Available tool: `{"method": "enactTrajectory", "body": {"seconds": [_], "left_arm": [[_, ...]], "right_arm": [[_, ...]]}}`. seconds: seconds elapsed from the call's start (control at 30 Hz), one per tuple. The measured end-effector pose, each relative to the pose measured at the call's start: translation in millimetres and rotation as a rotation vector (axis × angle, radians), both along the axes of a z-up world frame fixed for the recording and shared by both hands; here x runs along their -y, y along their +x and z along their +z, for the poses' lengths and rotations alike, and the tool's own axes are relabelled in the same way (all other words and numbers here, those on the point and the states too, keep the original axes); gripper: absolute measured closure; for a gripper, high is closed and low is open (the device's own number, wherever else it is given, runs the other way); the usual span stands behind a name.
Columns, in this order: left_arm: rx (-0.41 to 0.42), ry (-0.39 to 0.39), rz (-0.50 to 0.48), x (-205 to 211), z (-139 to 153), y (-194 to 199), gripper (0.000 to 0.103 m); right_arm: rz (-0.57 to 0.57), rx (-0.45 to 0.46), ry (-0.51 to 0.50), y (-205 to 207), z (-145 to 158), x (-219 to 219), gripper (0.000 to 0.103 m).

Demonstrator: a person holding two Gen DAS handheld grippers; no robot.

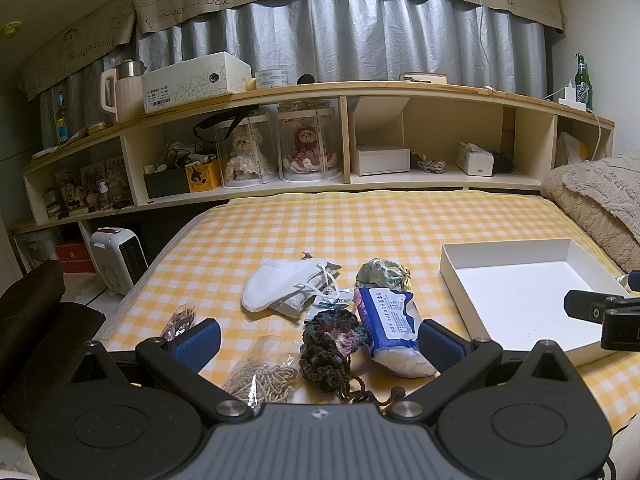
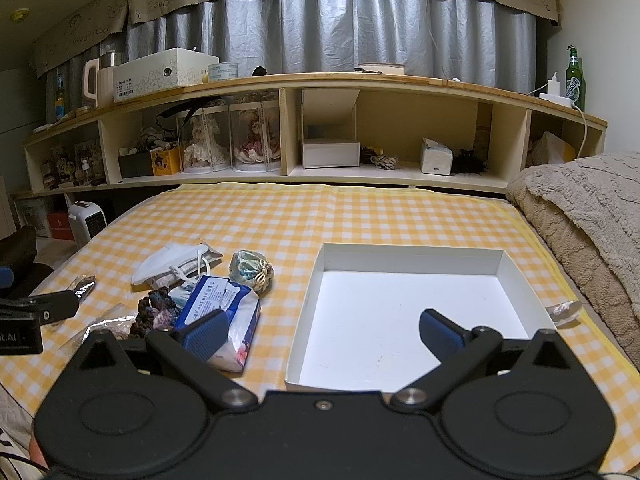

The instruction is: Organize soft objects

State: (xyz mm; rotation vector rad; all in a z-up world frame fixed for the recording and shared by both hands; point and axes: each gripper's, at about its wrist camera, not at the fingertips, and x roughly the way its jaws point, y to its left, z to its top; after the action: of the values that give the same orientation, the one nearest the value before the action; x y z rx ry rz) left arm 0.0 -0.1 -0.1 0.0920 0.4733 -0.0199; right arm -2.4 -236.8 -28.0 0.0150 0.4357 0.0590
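Observation:
On the yellow checked bed lie a white face mask (image 1: 280, 286) (image 2: 168, 262), a blue tissue pack (image 1: 390, 328) (image 2: 224, 308), a dark crocheted pouch (image 1: 330, 348) (image 2: 156, 310), a greenish fabric pouch (image 1: 380, 274) (image 2: 250, 270), and bagged cords (image 1: 262, 378). An empty white box lid (image 1: 460, 276) (image 2: 308, 308) lies to their right. My left gripper (image 1: 318, 344) is open, hovering over the crocheted pouch. My right gripper (image 2: 322, 334) is open, above the box's near left edge.
A beige blanket (image 2: 580, 216) is heaped at the right. A long wooden shelf (image 2: 320, 80) with dolls, boxes and bottles runs behind the bed. A small white heater (image 1: 116, 258) stands on the floor at left. A small plastic bag (image 2: 564, 310) lies right of the box.

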Motion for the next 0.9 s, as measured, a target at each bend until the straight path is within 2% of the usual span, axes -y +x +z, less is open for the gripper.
{"method": "enactTrajectory", "body": {"seconds": [0.63,0.8,0.9], "left_arm": [[0.012,-0.015,-0.007,0,4,3,0.0],[0.035,-0.031,-0.009,0,10,14,0.0],[0.053,-0.01,-0.022,3,13,20,0.0]], "right_arm": [[0.024,-0.011,0.026,4,2,0,0.0],[0.034,0.001,0.019,15,4,-5,0.0],[0.039,0.009,0.014,25,9,-7,0.0]]}}
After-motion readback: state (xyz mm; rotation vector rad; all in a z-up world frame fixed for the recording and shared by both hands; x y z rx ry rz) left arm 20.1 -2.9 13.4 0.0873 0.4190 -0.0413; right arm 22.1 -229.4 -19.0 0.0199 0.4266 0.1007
